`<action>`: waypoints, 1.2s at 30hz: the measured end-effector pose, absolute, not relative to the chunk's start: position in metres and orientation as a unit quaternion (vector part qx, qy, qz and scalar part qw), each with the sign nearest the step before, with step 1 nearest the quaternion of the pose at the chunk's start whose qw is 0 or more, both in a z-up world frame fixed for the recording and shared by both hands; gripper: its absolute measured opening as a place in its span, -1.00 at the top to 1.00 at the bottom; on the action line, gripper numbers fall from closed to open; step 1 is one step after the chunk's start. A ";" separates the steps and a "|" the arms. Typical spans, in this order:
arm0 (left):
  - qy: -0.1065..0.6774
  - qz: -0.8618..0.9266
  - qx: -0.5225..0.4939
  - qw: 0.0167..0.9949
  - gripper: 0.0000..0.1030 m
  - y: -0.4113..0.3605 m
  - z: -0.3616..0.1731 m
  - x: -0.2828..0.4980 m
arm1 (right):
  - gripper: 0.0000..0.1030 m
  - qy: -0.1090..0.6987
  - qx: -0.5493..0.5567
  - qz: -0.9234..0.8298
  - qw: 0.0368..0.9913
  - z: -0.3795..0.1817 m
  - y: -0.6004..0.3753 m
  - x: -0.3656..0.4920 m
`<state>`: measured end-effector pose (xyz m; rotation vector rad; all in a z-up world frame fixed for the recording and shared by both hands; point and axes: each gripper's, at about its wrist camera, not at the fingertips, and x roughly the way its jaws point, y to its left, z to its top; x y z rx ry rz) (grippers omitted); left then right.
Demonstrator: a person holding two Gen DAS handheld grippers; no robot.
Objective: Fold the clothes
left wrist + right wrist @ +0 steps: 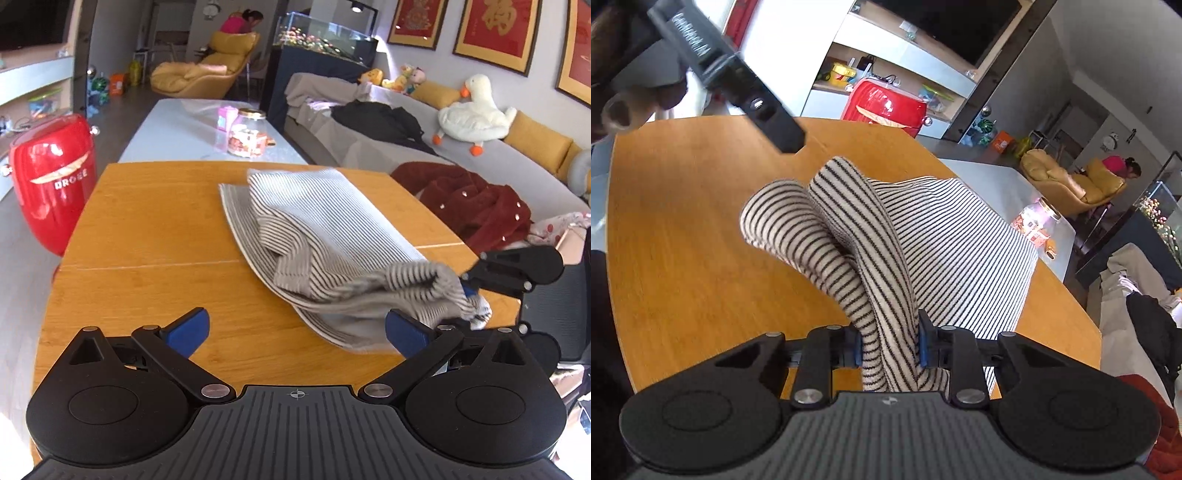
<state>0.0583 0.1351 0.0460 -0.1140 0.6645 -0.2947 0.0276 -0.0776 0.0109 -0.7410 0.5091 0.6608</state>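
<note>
Striped garment [314,229] partly folded mid-desk [147,229], bare wood left. Right gripper [888,345] jaws clamped on bunched sleeve; left gripper [295,328] jaws wide, empty. Snack-filled jar [246,137] beyond.

Soft knit garment with thin black stripes on cream [317,221], partly folded, its flat rectangular body lying on the wooden tabletop [147,229], a bunched sleeve-like end [849,258] raised off the flat part, arching over in rounded folds
</note>
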 end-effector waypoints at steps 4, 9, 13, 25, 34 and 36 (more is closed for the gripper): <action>0.314 -0.152 -0.067 0.935 -1.00 0.142 0.053 0.072 | 0.53 0.262 -0.360 0.342 0.827 0.024 -0.078 0.002; 0.336 -0.187 -0.049 0.922 -1.00 0.124 0.038 0.116 | 0.54 0.285 -0.354 0.379 0.806 0.062 -0.083 -0.026; 0.367 -0.197 -0.006 0.909 -0.89 0.116 0.017 0.145 | 0.55 0.258 -0.330 0.388 0.821 0.122 -0.090 -0.028; 0.388 -0.249 0.028 0.887 -0.63 0.137 0.010 0.141 | 0.53 0.321 -0.279 0.487 0.763 0.107 -0.067 0.126; 0.362 -0.183 -0.001 0.914 -0.83 0.173 0.055 0.116 | 0.33 0.351 -0.231 0.492 0.762 0.051 -0.067 0.176; 0.341 -0.202 -0.003 0.918 -0.85 0.166 0.073 0.110 | 0.15 0.343 -0.230 0.479 0.774 0.056 -0.074 0.172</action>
